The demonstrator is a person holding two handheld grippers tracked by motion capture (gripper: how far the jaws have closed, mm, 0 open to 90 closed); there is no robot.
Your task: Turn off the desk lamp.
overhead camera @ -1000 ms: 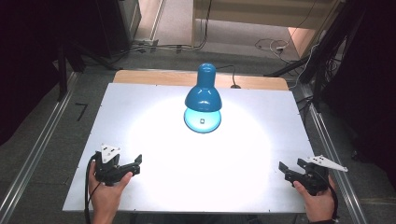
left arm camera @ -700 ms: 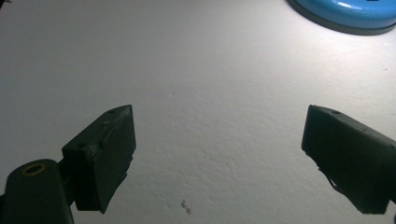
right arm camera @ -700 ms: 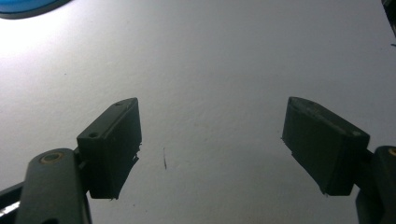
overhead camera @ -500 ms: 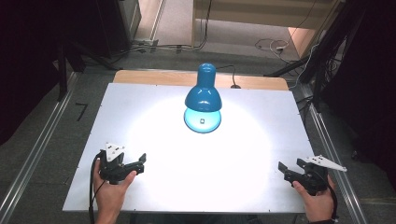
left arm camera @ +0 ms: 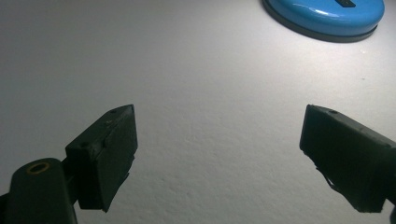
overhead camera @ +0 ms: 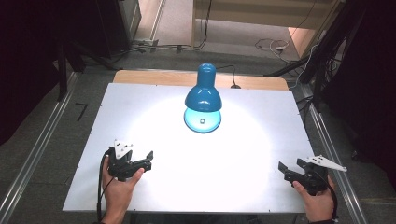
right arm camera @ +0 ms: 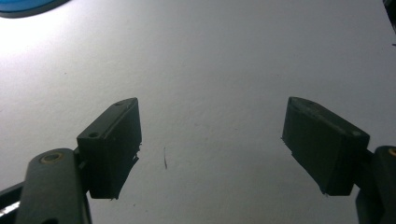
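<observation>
Left gripper (overhead camera: 148, 160), held in the person's left hand (overhead camera: 119, 186) near the table's front-left corner, with jaws spread wide and nothing between them; right gripper (overhead camera: 283, 169), held in the right hand (overhead camera: 319, 203) near the front-right corner, likewise spread wide and empty. Both point inward over the white table (overhead camera: 154, 116). The blue desk lamp (overhead camera: 203, 95) stands well apart at centre-rear, its round base (left arm camera: 327, 16) appearing at the top of the left gripper view.
</observation>
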